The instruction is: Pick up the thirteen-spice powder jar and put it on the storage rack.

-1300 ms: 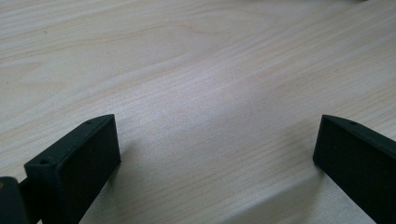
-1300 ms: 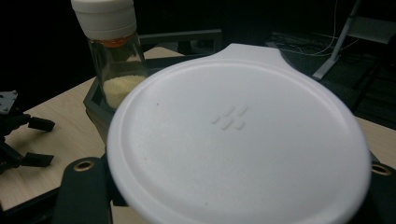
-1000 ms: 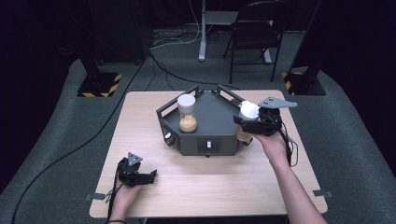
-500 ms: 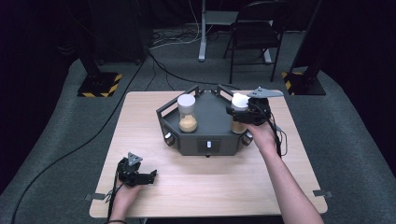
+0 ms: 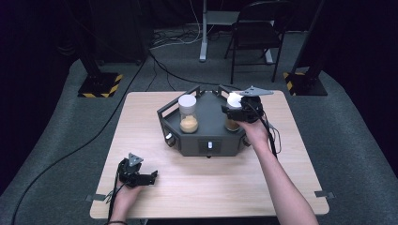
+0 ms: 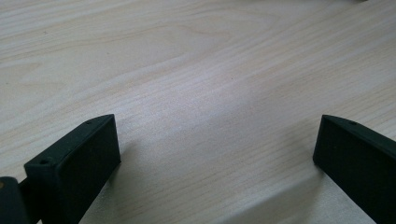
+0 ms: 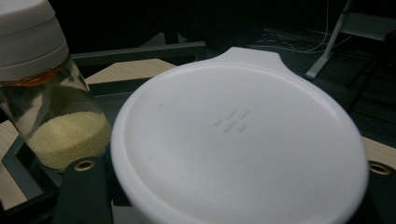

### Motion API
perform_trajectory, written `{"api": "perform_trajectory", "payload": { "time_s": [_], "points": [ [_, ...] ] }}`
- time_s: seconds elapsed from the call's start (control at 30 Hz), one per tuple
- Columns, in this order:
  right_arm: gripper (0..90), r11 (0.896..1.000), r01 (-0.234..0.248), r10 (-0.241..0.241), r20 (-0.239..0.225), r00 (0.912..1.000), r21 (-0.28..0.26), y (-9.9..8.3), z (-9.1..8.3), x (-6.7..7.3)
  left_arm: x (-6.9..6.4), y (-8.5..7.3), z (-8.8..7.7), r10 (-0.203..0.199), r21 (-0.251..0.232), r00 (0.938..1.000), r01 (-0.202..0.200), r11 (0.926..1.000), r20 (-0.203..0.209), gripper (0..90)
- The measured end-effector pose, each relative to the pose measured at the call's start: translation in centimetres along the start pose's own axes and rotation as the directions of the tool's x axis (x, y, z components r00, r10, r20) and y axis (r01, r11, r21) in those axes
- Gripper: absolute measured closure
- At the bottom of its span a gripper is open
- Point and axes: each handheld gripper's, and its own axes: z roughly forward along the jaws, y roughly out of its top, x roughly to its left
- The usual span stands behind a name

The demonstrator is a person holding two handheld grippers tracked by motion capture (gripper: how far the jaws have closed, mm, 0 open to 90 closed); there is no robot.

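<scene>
Meanwhile, at about two o'clock on the dark six-sided stand (image 5: 206, 123), I am gripping a white-lidded jar (image 5: 233, 111) with the right gripper (image 5: 238, 111), its jaws pinching the jar just below the lid. From the right gripper view, the jar's white lid (image 7: 240, 144) is sitting squarely between the two black jaws, one rising at seven o'clock and the other at four o'clock, both tight against the jar's sides. A second jar (image 7: 44, 88), white-capped and partly filled with pale yellow grains, is standing at ten o'clock from the held one, near it but apart, and in the high view it is resting upright on the stand (image 5: 188, 114). My right forearm is reaching in from five o'clock, stretched diagonally over the wooden table (image 5: 281, 168), with the hand wrapped around the gripper's rear and the grey three-cornered plate pointing towards two o'clock. The left gripper (image 5: 149, 177) is lying low on the table at seven o'clock, well apart from the stand, its jaws spread wide over bare wood (image 6: 201, 93) with nothing between them, the left hand cupped behind it.
</scene>
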Motion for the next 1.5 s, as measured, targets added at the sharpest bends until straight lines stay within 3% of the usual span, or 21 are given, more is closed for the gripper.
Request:
{"api": "perform_trajectory", "payload": {
  "time_s": [0.2,0.37,0.57,0.7,1.0,1.5],
  "points": [
    [28.1,1.000,0.007,-0.007,-0.005,1.0000,0.003,0.1,0.1,0.0,0.0,0.0,0.0,0.000,0.000,1.0000,0.000,1.0000,0.000,0.0],
    [18.6,1.000,-0.016,0.016,0.002,0.9999,0.005,0.3,0.0,0.1,0.0,0.0,0.0,0.000,0.000,1.0000,0.000,1.0000,0.000,0.0],
    [10.4,1.000,-0.010,0.010,0.016,0.9998,0.005,0.5,-1.3,0.5,0.0,0.0,0.0,0.000,0.000,1.0000,0.000,1.0000,0.000,0.0],
    [6.0,1.000,-0.010,0.010,-0.002,0.9999,-0.003,0.1,-2.4,0.3,0.0,0.0,0.0,0.000,0.000,1.0000,0.000,1.0000,0.000,0.0],
    [0.0,1.000,-0.019,0.019,-0.021,0.9996,-0.017,-2.5,-5.3,-0.5,0.0,0.0,0.0,0.000,0.000,1.0000,0.000,1.0000,-0.001,0.0],
    [0.0,0.999,-0.025,0.025,-0.007,0.9997,-0.036,-7.9,-9.3,-0.8,0.0,0.0,0.0,-0.001,0.000,1.0000,0.001,1.0000,-0.001,0.0]
  ]
}}
